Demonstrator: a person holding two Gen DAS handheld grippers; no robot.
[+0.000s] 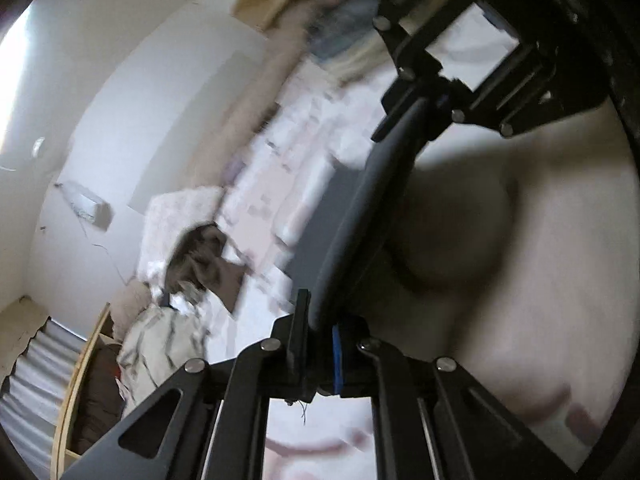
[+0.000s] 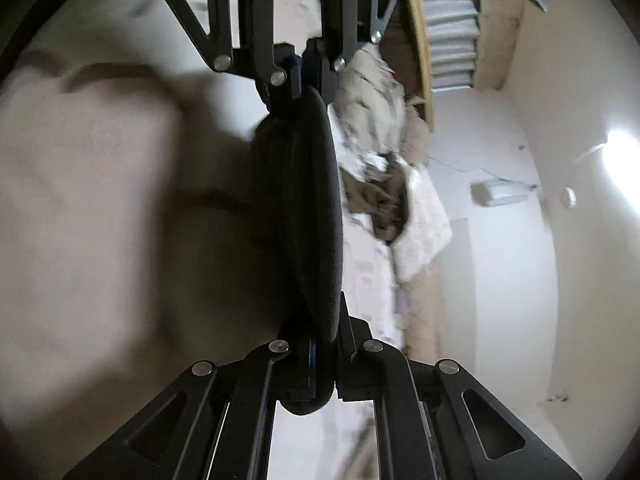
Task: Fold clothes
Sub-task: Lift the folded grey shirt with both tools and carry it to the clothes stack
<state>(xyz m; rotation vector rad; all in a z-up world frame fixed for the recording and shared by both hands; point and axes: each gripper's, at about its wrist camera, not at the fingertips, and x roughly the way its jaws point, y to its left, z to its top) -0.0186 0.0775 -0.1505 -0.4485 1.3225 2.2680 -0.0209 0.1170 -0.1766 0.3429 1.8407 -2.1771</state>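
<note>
A cream garment [image 1: 500,220] hangs blurred on the right of the left wrist view and fills the left of the right wrist view [image 2: 100,200]. Its dark edge band [image 1: 360,220] is stretched taut between the two grippers. My left gripper [image 1: 316,320] is shut on one end of the band. My right gripper [image 1: 436,92] pinches the other end at the upper right. In the right wrist view the band [image 2: 308,208] runs from my right gripper [image 2: 316,340] up to my left gripper [image 2: 304,68]. Both are shut on it.
Behind lies a bed with a pale patterned sheet [image 1: 304,168]. On it are a heap of brown clothes [image 2: 376,200], a cream patterned garment [image 1: 160,344] and a white fluffy cover [image 2: 424,232]. A wooden frame [image 2: 424,40] and white walls stand beyond.
</note>
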